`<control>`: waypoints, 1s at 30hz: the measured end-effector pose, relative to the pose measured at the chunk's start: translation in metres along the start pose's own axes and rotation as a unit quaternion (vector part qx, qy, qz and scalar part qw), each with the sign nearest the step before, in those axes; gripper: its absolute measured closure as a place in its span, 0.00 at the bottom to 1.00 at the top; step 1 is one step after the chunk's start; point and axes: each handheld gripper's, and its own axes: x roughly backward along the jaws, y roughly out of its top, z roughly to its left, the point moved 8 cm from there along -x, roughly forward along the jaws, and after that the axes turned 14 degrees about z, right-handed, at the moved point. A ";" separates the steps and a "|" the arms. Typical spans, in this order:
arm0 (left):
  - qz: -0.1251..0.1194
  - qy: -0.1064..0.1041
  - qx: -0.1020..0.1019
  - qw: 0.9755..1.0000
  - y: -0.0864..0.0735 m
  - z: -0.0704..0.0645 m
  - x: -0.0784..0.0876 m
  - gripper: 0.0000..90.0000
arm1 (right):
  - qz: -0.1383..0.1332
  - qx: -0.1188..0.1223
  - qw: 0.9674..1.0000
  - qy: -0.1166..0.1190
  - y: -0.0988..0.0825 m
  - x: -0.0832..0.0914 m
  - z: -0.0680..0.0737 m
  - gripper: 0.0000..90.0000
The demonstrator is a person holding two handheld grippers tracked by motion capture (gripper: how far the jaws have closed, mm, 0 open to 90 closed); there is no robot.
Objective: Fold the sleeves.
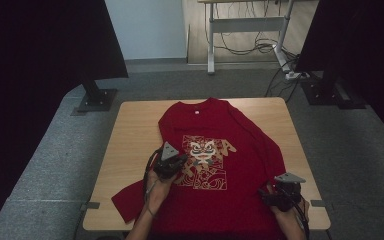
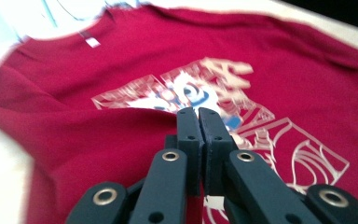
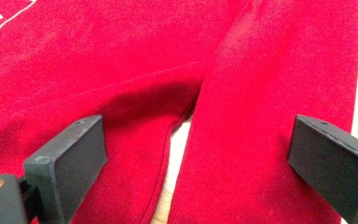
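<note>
Cloth, soft and light: the red shirt (image 1: 215, 150) lies spread face up on the counter (image 1: 130, 130), collar far, likely to sag and slide if lifted. Left claw (image 2: 198, 122) is pressed together over the print, seemingly holding nothing; right claw (image 3: 196, 154) gapes wide over the near-right sleeve seam, a fair pinch point

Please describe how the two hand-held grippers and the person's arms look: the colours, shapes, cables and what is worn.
Both are black. The left hand-held gripper and the right hand-held gripper each carry a grey three-cornered plate on top and trail a dark cable along the forearm. Their jaws are flat black blocks on arms with brass-coloured rivets. The forearms show no sleeves.
</note>
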 end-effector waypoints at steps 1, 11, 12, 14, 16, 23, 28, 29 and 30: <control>0.000 0.000 0.000 1.000 0.000 0.000 0.000 0.98 | 0.000 0.000 1.000 0.000 0.000 0.000 0.000 0.05; 0.056 0.004 -0.007 0.998 -0.027 -0.001 -0.041 0.96 | 0.000 0.003 1.000 0.002 0.000 0.000 0.001 0.05; 0.057 0.005 -0.006 0.998 -0.029 0.001 -0.043 0.95 | 0.000 0.003 1.000 0.002 0.000 0.000 0.001 0.05; 0.057 0.005 -0.006 0.998 -0.029 0.001 -0.043 0.94 | 0.000 0.003 1.000 0.002 0.000 0.000 0.001 0.05; 0.054 0.010 -0.004 0.998 -0.029 0.003 -0.040 0.83 | 0.000 0.003 1.000 0.002 0.000 0.000 0.001 0.05; 0.050 0.025 -0.010 0.998 -0.022 0.005 -0.029 0.54 | 0.000 0.003 1.000 0.002 0.000 0.000 0.001 0.05; 0.053 0.040 -0.019 0.998 -0.025 0.012 -0.013 0.40 | 0.000 0.003 1.000 0.002 0.000 0.000 0.001 0.05; 0.053 0.040 -0.019 0.998 -0.025 0.012 -0.013 0.33 | 0.000 0.003 1.000 0.002 0.000 0.000 0.001 0.05; 0.054 0.041 -0.020 0.997 -0.027 0.014 -0.008 0.33 | 0.000 0.004 1.000 0.001 0.000 0.000 0.001 0.05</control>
